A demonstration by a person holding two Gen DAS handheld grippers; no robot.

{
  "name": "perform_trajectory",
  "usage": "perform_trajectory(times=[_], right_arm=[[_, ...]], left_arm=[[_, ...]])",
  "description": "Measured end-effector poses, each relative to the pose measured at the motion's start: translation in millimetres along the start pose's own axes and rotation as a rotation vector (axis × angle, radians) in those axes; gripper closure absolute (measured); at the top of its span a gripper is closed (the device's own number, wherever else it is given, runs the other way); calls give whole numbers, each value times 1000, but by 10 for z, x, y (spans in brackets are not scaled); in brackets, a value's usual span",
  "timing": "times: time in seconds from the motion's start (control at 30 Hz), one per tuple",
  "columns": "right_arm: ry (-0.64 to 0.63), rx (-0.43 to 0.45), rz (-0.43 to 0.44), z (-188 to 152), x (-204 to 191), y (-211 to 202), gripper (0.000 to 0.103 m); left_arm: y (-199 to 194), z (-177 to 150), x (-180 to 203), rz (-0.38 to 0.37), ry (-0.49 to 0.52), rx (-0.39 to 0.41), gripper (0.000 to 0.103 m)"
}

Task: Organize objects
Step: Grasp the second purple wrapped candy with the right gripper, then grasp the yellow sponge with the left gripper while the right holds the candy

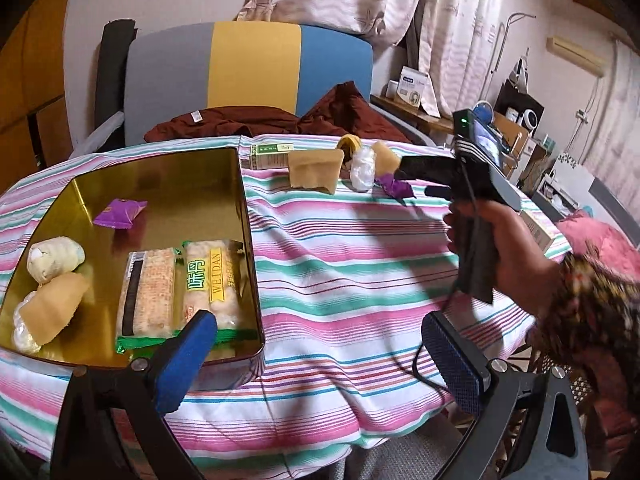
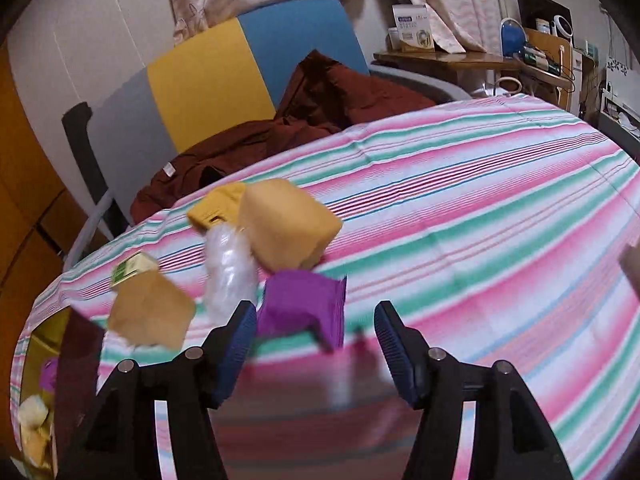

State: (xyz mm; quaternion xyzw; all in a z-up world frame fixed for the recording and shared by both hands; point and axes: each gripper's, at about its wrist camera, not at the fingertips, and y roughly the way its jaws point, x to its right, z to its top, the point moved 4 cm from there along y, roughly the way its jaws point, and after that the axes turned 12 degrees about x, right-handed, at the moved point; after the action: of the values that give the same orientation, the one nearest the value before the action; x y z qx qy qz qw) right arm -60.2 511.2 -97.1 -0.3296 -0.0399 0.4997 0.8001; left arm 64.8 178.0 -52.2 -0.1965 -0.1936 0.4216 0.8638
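A gold tin tray lies on the striped table at the left. It holds a purple packet, two wrapped cracker packs, a tan pouch and a pale bundle. My left gripper is open and empty over the tray's near right corner. My right gripper is open, its fingers on either side of a purple packet on the table; it also shows in the left wrist view. Beside that packet lie two tan pouches, a clear plastic bundle, a yellow item and a small green box.
A striped cloth covers the table. A chair with a dark red garment stands behind the table. A small box lies at the table's right edge. Shelves with clutter stand at the back right.
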Motion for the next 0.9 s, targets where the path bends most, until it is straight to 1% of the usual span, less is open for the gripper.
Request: perform_trajectory(times=[0.1, 0.17, 0.2, 0.23, 0.27, 0.43, 0.63, 0.8, 0.9], right_arm=[[8, -6, 26, 4, -13, 148, 41], [-33, -18, 19, -26, -55, 236, 41], [-52, -28, 14, -45, -53, 265, 43], [-55, -46, 27, -68, -67, 307, 48], [-48, -48, 35, -74, -66, 319, 48], [-11, -14, 50, -77, -14, 263, 54], [7, 3, 35, -127, 57, 152, 55], [28, 34, 2, -212, 177, -56, 55], [43, 48, -35, -277, 248, -163, 55]], left_arm=[[13, -8, -10, 13, 2, -6, 0], [36, -8, -28, 18, -3, -13, 0], [57, -9, -33, 20, -5, -19, 0], [69, -10, -32, 22, -6, -22, 0], [81, -11, -25, 25, -4, -25, 0], [144, 38, 38, 18, 2, -26, 0], [270, 179, 135, 1, 6, -21, 0], [471, 378, 202, -21, -11, -28, 0], [690, 533, 229, -3, -16, -45, 0]])
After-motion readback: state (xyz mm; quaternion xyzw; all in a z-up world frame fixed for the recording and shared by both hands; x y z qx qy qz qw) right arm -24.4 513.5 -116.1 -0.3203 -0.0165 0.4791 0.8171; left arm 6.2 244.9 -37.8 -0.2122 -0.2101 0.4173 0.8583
